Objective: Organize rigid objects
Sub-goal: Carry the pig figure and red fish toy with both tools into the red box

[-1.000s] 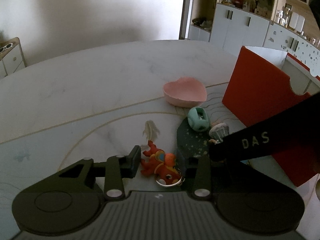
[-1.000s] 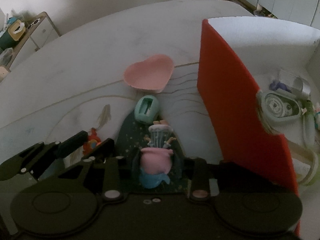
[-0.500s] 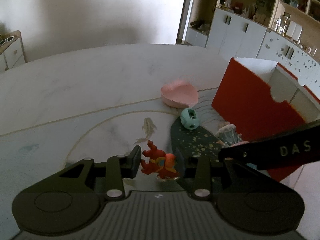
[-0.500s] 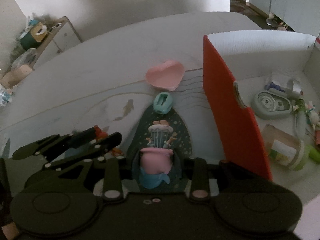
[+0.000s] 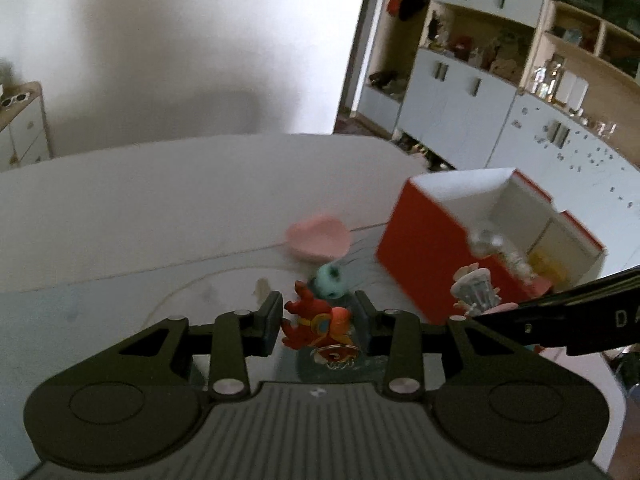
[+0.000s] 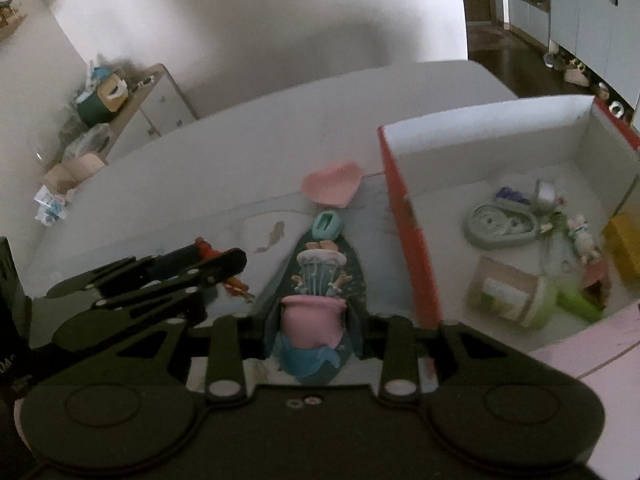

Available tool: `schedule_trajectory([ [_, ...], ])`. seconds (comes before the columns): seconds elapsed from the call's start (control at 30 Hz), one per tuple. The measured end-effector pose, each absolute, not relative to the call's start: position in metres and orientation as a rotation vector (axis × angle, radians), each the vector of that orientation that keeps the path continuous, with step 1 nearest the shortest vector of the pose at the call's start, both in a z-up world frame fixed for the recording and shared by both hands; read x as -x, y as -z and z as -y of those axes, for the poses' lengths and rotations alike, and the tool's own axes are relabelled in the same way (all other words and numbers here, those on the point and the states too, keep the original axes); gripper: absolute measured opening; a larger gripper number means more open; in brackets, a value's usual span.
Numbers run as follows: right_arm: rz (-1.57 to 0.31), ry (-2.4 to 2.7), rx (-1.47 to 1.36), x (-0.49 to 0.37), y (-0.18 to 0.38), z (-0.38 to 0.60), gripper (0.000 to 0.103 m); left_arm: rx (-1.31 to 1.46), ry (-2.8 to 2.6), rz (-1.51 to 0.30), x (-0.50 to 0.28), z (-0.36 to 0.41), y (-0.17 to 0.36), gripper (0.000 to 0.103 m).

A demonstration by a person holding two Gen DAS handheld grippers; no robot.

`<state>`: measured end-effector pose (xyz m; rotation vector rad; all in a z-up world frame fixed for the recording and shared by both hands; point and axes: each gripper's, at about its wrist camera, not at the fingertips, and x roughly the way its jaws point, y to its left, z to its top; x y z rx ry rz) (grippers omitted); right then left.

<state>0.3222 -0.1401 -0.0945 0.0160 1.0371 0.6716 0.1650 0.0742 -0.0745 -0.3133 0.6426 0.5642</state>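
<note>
My left gripper (image 5: 318,320) is shut on a red and orange toy figure (image 5: 316,322) with a metal ring, held above the table. My right gripper (image 6: 314,328) is shut on a pink, blue and grey figurine (image 6: 314,320), also lifted; the figurine shows in the left wrist view (image 5: 476,290) too. The left gripper (image 6: 216,266) shows in the right wrist view, to the left. A red box with a white inside (image 6: 404,216) stands at the right, also in the left wrist view (image 5: 428,252). A teal sharpener-like piece (image 6: 327,226) and a pink heart dish (image 6: 332,184) lie on the table.
The box holds several items: a grey oval case (image 6: 500,226), a jar with a green lid (image 6: 516,298), a yellow block (image 6: 624,248). A dark green speckled patch (image 6: 354,276) marks the table mat. Cabinets (image 5: 460,108) stand behind the table.
Both grippers have risen from the table with their figures held. The views now look down from higher, and the inside of the box has come into sight.
</note>
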Motion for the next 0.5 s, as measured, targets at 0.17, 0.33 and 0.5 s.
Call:
schedule_trajectory([
  [0.17, -1.018, -0.683, -0.029, -0.327, 0.084, 0.170, 0.034, 0.316, -0.549, -0.634, -0.176, -0.056, 0.055, 0.037],
  [0.33, -0.994, -0.695, -0.028, -0.335, 0.076, 0.199, 0.034, 0.313, -0.536, -0.626, -0.197, -0.033, 0.038, 0.037],
  [0.5, -0.974, -0.706, -0.032, -0.345, 0.070, 0.227, 0.034, 0.290, -0.525, -0.618, -0.219, -0.010, 0.027, 0.037],
])
